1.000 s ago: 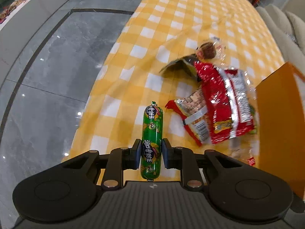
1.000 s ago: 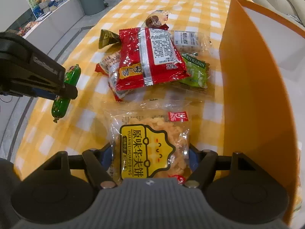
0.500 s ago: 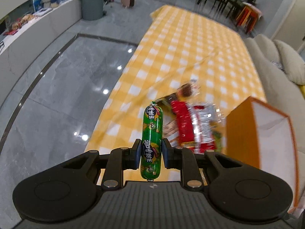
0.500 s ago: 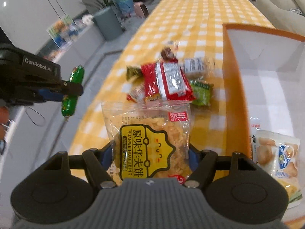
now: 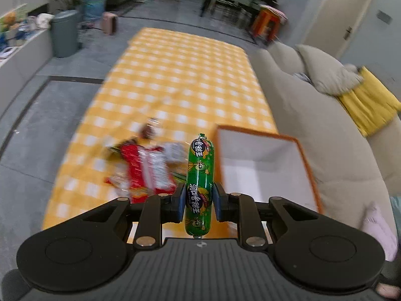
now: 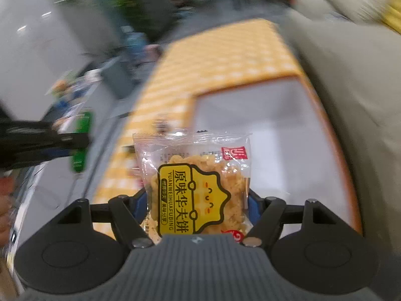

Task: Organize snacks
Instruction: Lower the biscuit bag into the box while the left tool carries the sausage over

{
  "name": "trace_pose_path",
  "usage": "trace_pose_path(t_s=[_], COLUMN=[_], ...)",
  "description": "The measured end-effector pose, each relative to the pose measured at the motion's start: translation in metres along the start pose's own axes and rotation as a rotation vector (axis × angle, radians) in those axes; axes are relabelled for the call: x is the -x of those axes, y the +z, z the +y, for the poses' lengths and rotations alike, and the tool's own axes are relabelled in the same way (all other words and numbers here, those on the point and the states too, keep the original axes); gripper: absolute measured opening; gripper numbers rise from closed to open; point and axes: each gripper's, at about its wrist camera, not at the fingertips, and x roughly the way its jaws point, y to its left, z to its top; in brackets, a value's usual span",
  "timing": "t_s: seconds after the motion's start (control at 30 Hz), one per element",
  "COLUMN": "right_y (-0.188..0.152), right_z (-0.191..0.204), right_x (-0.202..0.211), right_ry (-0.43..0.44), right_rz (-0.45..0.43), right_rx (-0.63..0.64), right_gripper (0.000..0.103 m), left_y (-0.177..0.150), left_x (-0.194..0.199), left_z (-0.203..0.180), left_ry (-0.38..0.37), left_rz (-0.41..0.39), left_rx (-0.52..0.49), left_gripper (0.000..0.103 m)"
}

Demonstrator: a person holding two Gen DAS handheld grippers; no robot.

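My left gripper (image 5: 198, 204) is shut on a green sausage stick (image 5: 199, 183), held upright high over the yellow checked table (image 5: 180, 80). Just right of the stick stands the orange box (image 5: 304, 160) with its white inside showing. A pile of snack packets (image 5: 147, 170), the top one red, lies blurred on the cloth to the left. My right gripper (image 6: 198, 207) is shut on a clear packet of waffle biscuits with a yellow label (image 6: 195, 188), held above the orange box (image 6: 333, 135). The left gripper (image 6: 45, 141) with the green stick (image 6: 81, 143) shows blurred at the left of the right wrist view.
A beige sofa (image 5: 313, 115) with a grey cushion and a yellow throw (image 5: 368, 102) runs along the table's right side. A grey bin (image 5: 64, 32) and a water bottle stand far left on the grey floor. Chairs and an orange stool (image 5: 265, 23) stand beyond the table.
Both grippers have risen and swung right toward the orange box, each keeping its snack. The table and pile now look farther away, and the box's inside is in view.
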Motion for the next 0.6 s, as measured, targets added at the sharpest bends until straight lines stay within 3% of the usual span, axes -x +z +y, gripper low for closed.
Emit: trace_pose_path(t_s=[0.13, 0.27, 0.6], right_y=[-0.005, -0.004, -0.007], right_z=[-0.033, -0.026, -0.024], right_x=[-0.014, -0.027, -0.092], right_ry=[-0.095, -0.212, -0.558], right_rz=[0.014, 0.004, 0.151], right_rx=[-0.079, 0.043, 0.180], right_gripper=[0.071, 0.071, 0.072], left_y=[-0.008, -0.013, -0.020], left_x=[-0.018, -0.034, -0.048], left_z=[-0.024, -0.034, -0.024], left_ry=[-0.011, -0.024, -0.034], left_rz=[0.033, 0.072, 0.113], left_rx=[-0.031, -0.042, -0.036], left_gripper=[0.025, 0.025, 0.025])
